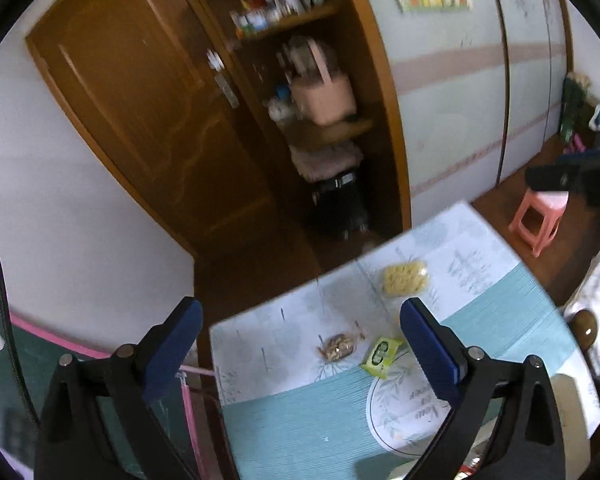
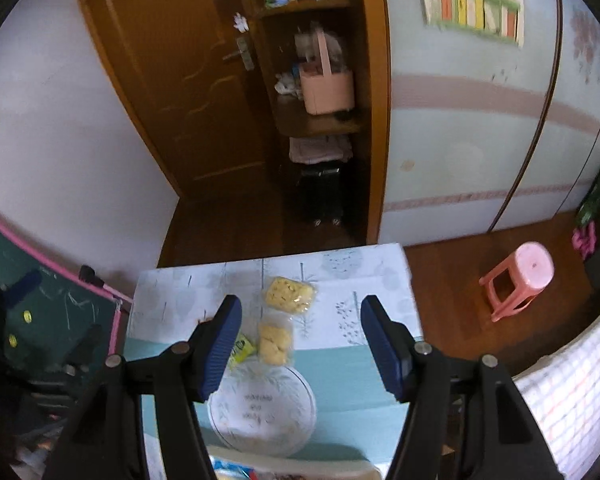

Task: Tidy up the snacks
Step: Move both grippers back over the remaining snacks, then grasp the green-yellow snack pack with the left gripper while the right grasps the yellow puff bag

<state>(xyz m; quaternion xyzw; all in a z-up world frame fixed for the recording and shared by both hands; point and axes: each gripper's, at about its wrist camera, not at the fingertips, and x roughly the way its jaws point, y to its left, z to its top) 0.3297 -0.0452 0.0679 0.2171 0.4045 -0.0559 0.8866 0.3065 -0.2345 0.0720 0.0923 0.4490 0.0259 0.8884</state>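
Right gripper [image 2: 298, 338]: jaws spread wide, empty, hovering above the round plate [image 2: 300, 396] on the table [image 2: 340, 384]. Left gripper [image 1: 300, 344]: likewise wide, empty. Snack packets lie beyond the plate: pale-yellow bag [image 2: 275, 343], green sachet [image 2: 242, 349], farther yellow bag [image 2: 289, 294]. Judged light, crinkly, crushable; pinch at a sealed edge.

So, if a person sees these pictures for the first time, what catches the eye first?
Probably the two open blue-padded grippers, the left gripper and right gripper, hovering empty above the table. Next come the snack packets: a yellow bag farthest away, a green packet by the round plate, whose centre looks bare.
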